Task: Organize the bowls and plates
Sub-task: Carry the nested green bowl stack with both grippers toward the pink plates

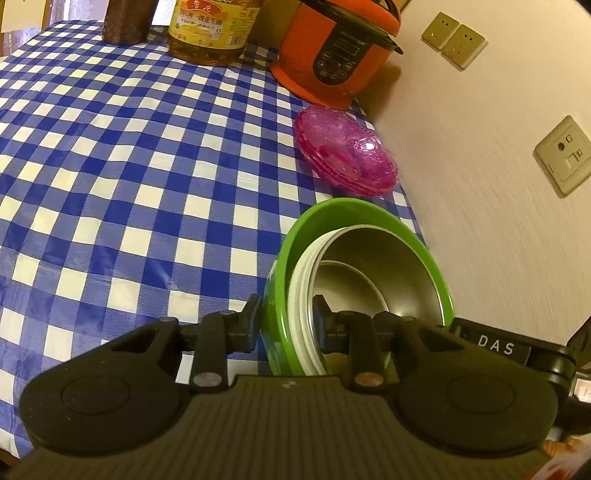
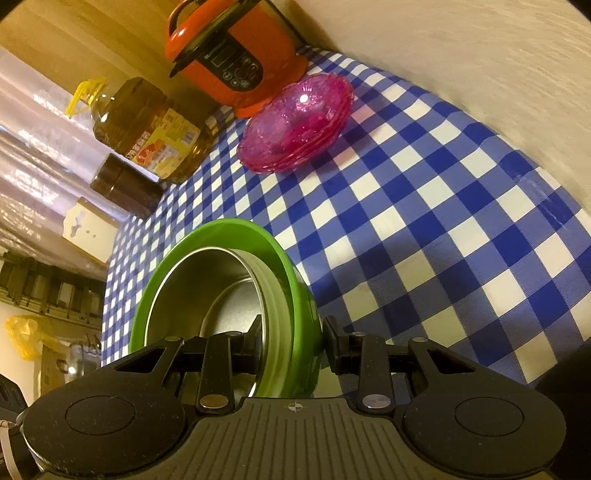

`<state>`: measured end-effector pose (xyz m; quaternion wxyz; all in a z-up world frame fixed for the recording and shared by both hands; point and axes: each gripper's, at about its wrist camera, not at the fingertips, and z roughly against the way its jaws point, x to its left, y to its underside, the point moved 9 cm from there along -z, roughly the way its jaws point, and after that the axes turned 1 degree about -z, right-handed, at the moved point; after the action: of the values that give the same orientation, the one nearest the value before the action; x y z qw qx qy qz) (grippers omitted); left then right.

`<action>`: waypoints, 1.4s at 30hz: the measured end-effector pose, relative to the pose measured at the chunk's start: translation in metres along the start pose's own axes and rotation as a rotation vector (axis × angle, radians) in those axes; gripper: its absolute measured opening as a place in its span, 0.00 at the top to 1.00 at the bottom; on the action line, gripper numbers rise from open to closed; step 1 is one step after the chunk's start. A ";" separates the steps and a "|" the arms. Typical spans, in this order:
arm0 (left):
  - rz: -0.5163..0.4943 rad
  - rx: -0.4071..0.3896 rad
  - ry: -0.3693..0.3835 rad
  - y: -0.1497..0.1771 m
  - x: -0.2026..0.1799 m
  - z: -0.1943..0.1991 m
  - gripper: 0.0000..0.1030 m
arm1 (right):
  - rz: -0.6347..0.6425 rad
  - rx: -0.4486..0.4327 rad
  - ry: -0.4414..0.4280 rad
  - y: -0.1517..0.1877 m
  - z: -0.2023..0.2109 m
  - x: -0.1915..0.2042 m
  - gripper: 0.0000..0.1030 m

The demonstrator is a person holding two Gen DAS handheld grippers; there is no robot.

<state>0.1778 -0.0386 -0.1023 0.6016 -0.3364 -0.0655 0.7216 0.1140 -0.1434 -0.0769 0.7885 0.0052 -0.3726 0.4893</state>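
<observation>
A green bowl holds nested white and steel bowls. My left gripper is shut on the rim of this stack, one finger outside, one inside. My right gripper is shut on the opposite rim of the same green bowl, with the steel bowl inside it. The stack is held tilted above the checked tablecloth. A stack of pink glass plates lies near the wall; it also shows in the right wrist view.
An orange rice cooker stands at the back by the wall, also in the right wrist view. An oil bottle and a dark jar stand beside it. Wall sockets are at the right.
</observation>
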 end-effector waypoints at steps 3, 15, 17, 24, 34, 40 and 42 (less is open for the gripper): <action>-0.009 0.001 0.003 0.000 -0.005 -0.001 0.75 | -0.006 -0.004 0.000 -0.002 0.002 -0.003 0.68; -0.046 0.001 0.014 -0.008 -0.025 -0.007 0.75 | -0.027 -0.029 -0.004 -0.014 0.014 -0.011 0.68; -0.050 0.000 0.018 -0.010 -0.029 -0.009 0.75 | -0.028 -0.034 -0.006 -0.019 0.015 -0.012 0.68; -0.058 -0.006 0.033 -0.018 -0.040 -0.014 0.75 | -0.020 -0.057 -0.001 -0.032 0.020 -0.013 0.68; -0.064 -0.020 0.040 -0.035 -0.048 -0.020 0.75 | -0.024 -0.065 -0.006 -0.048 0.018 -0.013 0.68; -0.057 -0.027 0.049 -0.049 -0.052 -0.026 0.75 | -0.009 -0.073 -0.003 -0.063 0.013 -0.006 0.68; -0.054 -0.029 0.052 -0.055 -0.053 -0.028 0.75 | -0.003 -0.077 -0.002 -0.069 0.012 -0.005 0.68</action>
<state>0.2416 -0.0806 -0.0745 0.6173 -0.3619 -0.0696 0.6951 0.1594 -0.1870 -0.0466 0.7886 -0.0239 -0.3918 0.4734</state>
